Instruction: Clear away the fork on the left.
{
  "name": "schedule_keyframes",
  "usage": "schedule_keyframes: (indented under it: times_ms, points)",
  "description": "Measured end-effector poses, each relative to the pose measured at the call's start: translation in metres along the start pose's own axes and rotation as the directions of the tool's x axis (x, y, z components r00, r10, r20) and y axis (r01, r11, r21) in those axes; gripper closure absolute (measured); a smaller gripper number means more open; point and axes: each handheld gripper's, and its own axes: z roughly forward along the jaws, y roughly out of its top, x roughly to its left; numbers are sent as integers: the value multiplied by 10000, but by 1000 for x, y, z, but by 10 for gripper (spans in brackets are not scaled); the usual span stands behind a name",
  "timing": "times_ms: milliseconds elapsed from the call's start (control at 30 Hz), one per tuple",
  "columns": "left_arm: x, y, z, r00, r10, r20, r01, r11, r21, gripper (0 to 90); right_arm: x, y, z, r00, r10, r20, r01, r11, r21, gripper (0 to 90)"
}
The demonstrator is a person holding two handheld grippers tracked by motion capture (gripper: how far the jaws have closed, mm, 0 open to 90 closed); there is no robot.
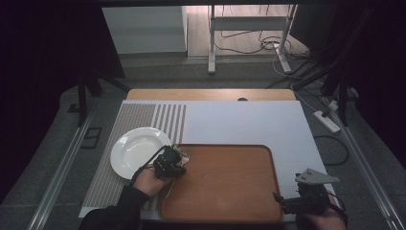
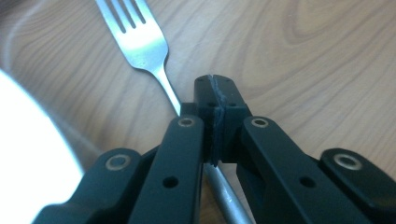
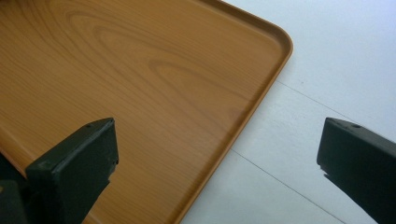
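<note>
A metal fork (image 2: 142,42) lies on the left end of the brown wooden tray (image 1: 225,179), tines pointing away from me. My left gripper (image 2: 215,93) is shut on the fork's neck, with the handle running back under its jaws; in the high view this gripper (image 1: 174,162) sits at the tray's left edge beside a white plate (image 1: 136,151). The plate's rim (image 2: 23,154) shows as a white blur at the left. My right gripper (image 3: 217,154) hangs open with nothing in it over the tray's near right corner (image 3: 261,93), and I see it low at the right (image 1: 282,201).
The tray and plate rest on a white mat (image 1: 239,122) with a striped grey placemat (image 1: 139,115) at its left. Beyond the table are a white stand and cables on the floor (image 1: 268,45), and a power strip (image 1: 327,120) at the right.
</note>
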Motion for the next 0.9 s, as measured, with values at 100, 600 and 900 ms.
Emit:
schedule_keyframes:
  times_ms: [100,600,900]
  points:
    - [4,-2,-1,9999,-100,18,100,9999,3,894,0,0,0,10000,8,-13,-8,10000,-45,0]
    - [16,-10,-6,9989,-473,16,473,9989,41,890,0,0,0,10000,-27,-39,27,10000,16,0]
    - [12,-9,-19,9993,-118,-348,67,9897,-1432,528,0,0,0,10000,-62,-45,62,10000,24,0]
